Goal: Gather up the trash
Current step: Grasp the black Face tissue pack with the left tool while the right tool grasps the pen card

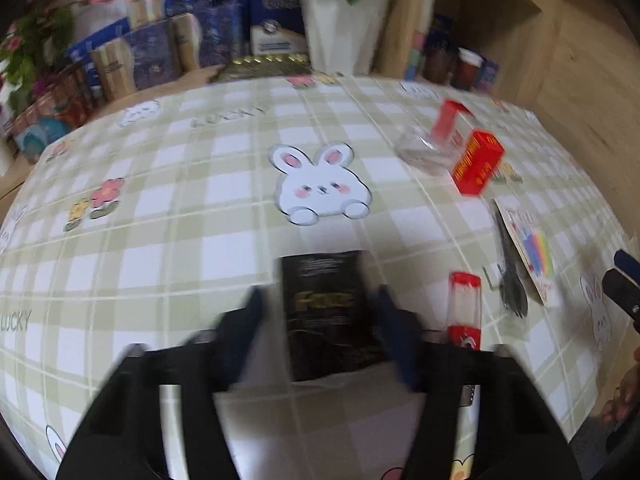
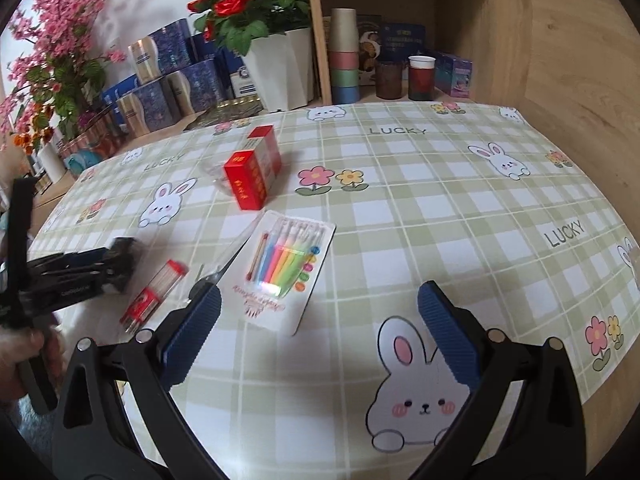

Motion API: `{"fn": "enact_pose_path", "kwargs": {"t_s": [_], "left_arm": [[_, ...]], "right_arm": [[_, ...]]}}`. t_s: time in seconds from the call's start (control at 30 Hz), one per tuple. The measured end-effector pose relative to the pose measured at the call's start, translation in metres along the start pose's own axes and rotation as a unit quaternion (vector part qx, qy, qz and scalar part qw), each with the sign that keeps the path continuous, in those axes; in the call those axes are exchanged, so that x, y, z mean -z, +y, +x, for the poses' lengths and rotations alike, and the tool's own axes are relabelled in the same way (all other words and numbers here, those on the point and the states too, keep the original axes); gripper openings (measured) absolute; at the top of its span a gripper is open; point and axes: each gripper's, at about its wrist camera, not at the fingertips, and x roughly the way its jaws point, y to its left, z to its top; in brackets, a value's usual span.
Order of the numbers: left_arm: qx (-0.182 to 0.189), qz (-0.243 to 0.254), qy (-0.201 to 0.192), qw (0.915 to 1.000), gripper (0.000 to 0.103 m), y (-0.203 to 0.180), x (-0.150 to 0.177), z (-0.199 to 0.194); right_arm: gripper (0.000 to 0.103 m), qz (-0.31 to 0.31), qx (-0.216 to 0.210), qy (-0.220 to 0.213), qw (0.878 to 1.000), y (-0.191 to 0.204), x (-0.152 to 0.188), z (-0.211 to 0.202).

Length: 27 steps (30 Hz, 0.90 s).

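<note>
A black foil packet [image 1: 324, 308] with gold lettering lies flat on the checked tablecloth [image 1: 224, 184], between the fingers of my left gripper [image 1: 320, 314]. The right finger sits at the packet's edge. A sliver of cloth shows between the left finger and the packet, and both fingers are blurred. In the right wrist view the left gripper [image 2: 116, 258] is a dark blur at the left, held by a hand [image 2: 16, 352]. My right gripper [image 2: 320, 340] stands wide open over a printed bunny, with nothing between its blue pads [image 2: 192, 340].
A red box [image 2: 250, 178] stands beside a clear plastic wrapper [image 1: 424, 150]. A red-capped clear tube [image 2: 156, 292], black scissors [image 2: 224, 268] and a card of coloured pens [image 2: 288, 272] lie nearby. Boxes, flower pots [image 2: 280, 68] and stacked cups [image 2: 344, 60] line the back edge.
</note>
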Motion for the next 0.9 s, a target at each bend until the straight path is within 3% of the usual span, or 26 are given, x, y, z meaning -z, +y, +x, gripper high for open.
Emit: {"fn": "enact_pose_path", "kwargs": {"t_s": [0.1, 0.27, 0.33, 0.4, 0.9], "left_arm": [[0.011, -0.009, -0.012, 0.9998, 0.034, 0.005, 0.004, -0.004], [0.009, -0.005, -0.032, 0.9994, 0.027, 0.001, 0.009, -0.012], [0.003, -0.015, -0.035, 0.9993, 0.027, 0.004, 0.01, -0.012], [0.006, -0.029, -0.033, 0.999, 0.027, 0.008, 0.009, -0.011], [0.01, -0.024, -0.031, 0.9992, 0.027, 0.008, 0.008, -0.008]], "right_arm": [[0.096, -0.006, -0.001, -0.001, 1.0, 0.005, -0.005, 0.006], [0.079, -0.01, -0.008, 0.013, 1.0, 0.015, -0.016, 0.025], [0.064, 0.001, -0.005, 0.014, 1.0, 0.015, -0.019, 0.031], [0.06, 0.026, -0.014, 0.021, 0.999, 0.014, -0.023, 0.039], [0.044, -0.02, 0.036, 0.066, 0.997, 0.036, -0.027, 0.081]]}}
